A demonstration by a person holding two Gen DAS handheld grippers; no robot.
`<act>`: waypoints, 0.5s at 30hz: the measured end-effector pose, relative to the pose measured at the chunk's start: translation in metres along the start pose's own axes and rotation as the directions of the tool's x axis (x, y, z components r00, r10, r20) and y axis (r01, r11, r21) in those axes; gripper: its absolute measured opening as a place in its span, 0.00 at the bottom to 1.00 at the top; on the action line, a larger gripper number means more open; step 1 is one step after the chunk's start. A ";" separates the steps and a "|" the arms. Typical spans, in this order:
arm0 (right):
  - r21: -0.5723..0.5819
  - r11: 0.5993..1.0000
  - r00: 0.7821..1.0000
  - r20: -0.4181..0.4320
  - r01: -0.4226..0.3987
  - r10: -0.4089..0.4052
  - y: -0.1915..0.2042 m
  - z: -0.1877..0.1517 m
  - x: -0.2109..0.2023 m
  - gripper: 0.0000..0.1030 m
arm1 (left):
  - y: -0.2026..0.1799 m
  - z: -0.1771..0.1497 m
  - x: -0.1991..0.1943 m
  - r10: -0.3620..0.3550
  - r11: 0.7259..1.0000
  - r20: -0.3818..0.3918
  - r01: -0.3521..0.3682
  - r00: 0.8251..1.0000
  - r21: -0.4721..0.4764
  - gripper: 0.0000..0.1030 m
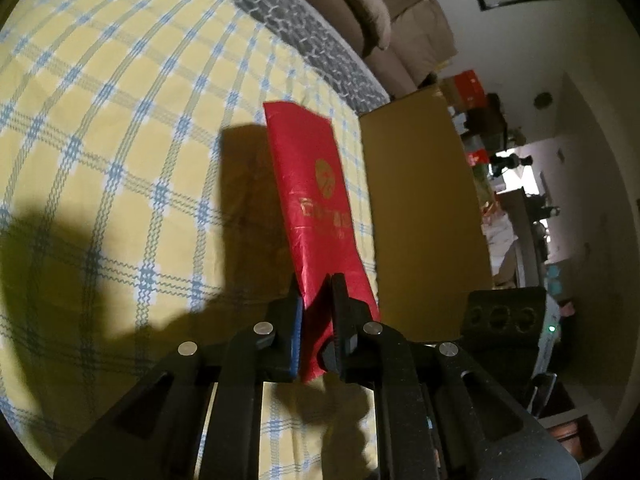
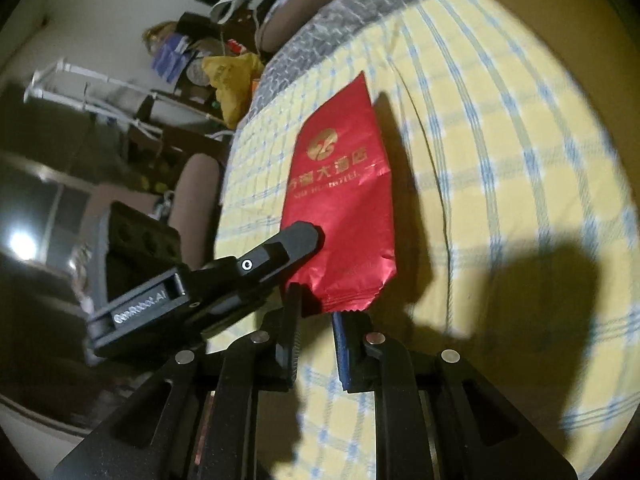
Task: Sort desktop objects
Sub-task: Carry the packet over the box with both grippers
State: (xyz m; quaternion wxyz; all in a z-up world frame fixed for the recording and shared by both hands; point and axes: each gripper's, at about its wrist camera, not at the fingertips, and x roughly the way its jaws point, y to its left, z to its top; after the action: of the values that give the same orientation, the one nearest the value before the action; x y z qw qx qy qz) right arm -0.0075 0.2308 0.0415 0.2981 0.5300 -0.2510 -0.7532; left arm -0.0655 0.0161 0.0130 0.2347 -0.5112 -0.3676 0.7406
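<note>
Left wrist view: the left gripper [image 1: 316, 292] is clamped on the near end of a red foil packet [image 1: 316, 200], its two black fingers pressed against either face of the foil, one finger showing a blue pad. The packet stands on edge and stretches away from the claw above a yellow tablecloth with blue checks [image 1: 120, 120], throwing a dark shadow to its left. Just right of the packet stands a plain brown cardboard box [image 1: 420, 208], and a tan sofa [image 1: 360, 12] sits beyond the far edge of the table. In the right wrist view, the same red foil packet [image 2: 344, 200] shows its gold emblem and lettering, with the left gripper [image 2: 300, 240] reaching in from the left and pinching its lower left side. The right gripper [image 2: 316, 312] has its fingers parted, the packet's crimped near end lying just at the gap between their tips, not squeezed. The checked tablecloth [image 2: 500, 160] spreads to the right.
</note>
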 end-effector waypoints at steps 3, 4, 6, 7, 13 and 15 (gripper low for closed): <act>-0.057 0.998 0.999 0.030 0.019 -0.018 0.010 -0.004 -0.008 0.15 | -0.010 0.002 -0.010 -0.010 0.999 0.017 0.010 1.000 0.031 0.10; -0.068 0.998 0.999 0.039 0.018 -0.016 0.013 -0.004 -0.010 0.15 | -0.013 0.002 -0.013 -0.018 0.999 0.023 0.017 1.000 0.038 0.10; -0.084 0.996 0.999 0.053 0.016 -0.012 0.018 -0.003 -0.015 0.15 | -0.018 0.003 -0.017 -0.031 0.999 0.028 0.030 0.999 0.044 0.10; -0.090 0.996 0.998 0.060 0.017 -0.012 0.020 -0.003 -0.016 0.15 | -0.020 0.004 -0.019 -0.037 0.998 0.026 0.035 0.999 0.045 0.10; -0.125 0.992 0.994 0.105 0.015 -0.002 0.035 0.001 -0.035 0.15 | -0.039 0.012 -0.029 -0.063 0.996 0.019 0.062 0.998 0.064 0.10; -0.140 0.990 0.992 0.127 0.025 -0.007 0.040 0.004 -0.042 0.15 | -0.048 0.016 -0.030 -0.073 0.995 0.017 0.072 0.997 0.066 0.10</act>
State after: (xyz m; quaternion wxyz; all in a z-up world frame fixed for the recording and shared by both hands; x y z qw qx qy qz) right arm 0.0068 0.2335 0.0983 0.3125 0.4606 -0.2111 -0.8035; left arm -0.0708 0.0193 0.0713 0.2745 -0.4821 -0.3639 0.7482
